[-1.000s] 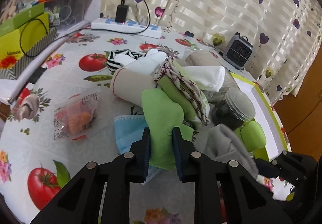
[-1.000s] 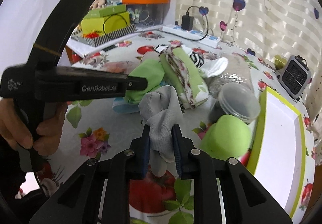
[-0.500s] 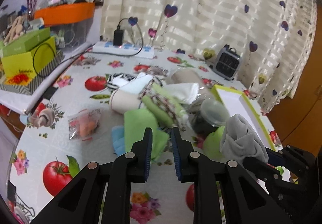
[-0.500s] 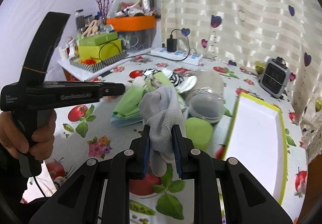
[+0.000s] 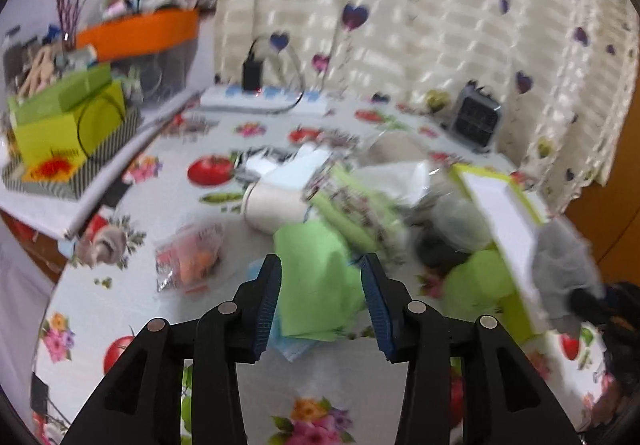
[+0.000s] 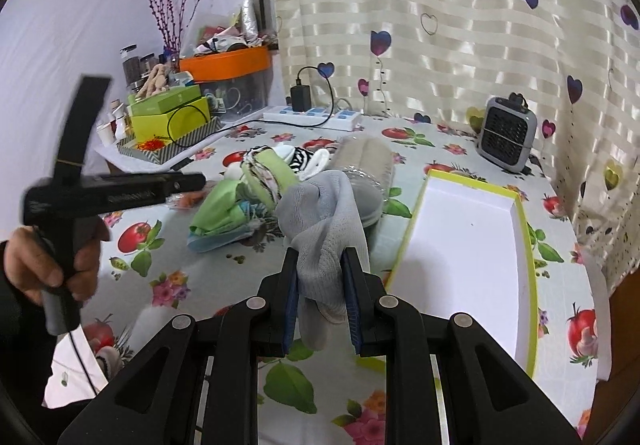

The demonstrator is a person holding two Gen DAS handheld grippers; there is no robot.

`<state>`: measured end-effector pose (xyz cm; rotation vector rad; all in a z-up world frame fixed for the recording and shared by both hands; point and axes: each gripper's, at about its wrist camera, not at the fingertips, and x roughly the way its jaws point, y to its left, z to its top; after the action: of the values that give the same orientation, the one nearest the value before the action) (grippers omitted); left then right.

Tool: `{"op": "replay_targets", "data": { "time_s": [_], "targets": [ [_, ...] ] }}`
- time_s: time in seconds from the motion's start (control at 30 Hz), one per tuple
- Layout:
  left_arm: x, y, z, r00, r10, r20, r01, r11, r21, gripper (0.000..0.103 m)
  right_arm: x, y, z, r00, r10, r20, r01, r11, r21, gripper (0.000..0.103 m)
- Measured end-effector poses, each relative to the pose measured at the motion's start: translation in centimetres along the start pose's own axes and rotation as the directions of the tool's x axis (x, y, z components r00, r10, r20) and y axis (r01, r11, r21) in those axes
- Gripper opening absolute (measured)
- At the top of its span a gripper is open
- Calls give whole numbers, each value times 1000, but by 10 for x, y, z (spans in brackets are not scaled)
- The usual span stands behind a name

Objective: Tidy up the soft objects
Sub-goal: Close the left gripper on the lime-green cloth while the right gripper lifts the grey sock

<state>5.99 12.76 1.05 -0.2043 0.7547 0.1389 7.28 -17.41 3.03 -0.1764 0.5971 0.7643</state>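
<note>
My right gripper [image 6: 320, 273] is shut on a grey sock [image 6: 324, 221] and holds it above the table, just left of the white tray with a lime rim [image 6: 468, 245]. The grey sock also shows at the right edge of the left wrist view [image 5: 564, 265]. My left gripper [image 5: 320, 289] is open and empty, raised above a green cloth [image 5: 316, 285] that lies on a blue cloth. A pile of soft things [image 6: 264, 181] lies in the middle of the table: a green patterned cloth, a striped sock, a white cloth. A green ball [image 5: 480, 281] lies by the tray.
A clear lidded jar [image 5: 456, 221] lies on its side by the tray. A snack packet [image 5: 188, 261] lies at the left. A power strip [image 6: 312, 117] and a small grey heater [image 6: 508, 137] stand at the back. Boxes [image 6: 168, 117] are stacked at far left.
My left gripper has let go of the green cloth, opened and pulled back. My right gripper has lifted the grey sock and carried it right, toward the tray.
</note>
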Motion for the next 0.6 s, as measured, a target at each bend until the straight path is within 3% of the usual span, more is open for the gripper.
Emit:
{"op": "replay_targets", "data": {
  "time_s": [0.13, 0.33, 0.4, 0.5, 0.6],
  "targets": [
    [34, 8, -7, 996, -1, -93, -2, 1000, -31, 41, 3, -5, 0, 1000, -7, -5, 7, 1000, 5, 22],
    [50, 4, -9, 993, -14, -120, 12, 1000, -16, 40, 10, -11, 0, 1000, -20, -21, 20, 1000, 20, 22],
    [47, 1, -10, 995, -21, -102, 20, 1000, -6, 21, 11, -12, 0, 1000, -22, -22, 23, 999, 24, 22],
    [39, 1, -10, 996, -29, -84, 28, 999, -19, 10, 11, -13, 0, 999, -26, -22, 26, 999, 27, 22],
    [28, 1, -9, 997, -41, -63, 39, 999, -28, 8, 9, -14, -1, 999, -30, -17, 31, 999, 34, 22]
  ]
}}
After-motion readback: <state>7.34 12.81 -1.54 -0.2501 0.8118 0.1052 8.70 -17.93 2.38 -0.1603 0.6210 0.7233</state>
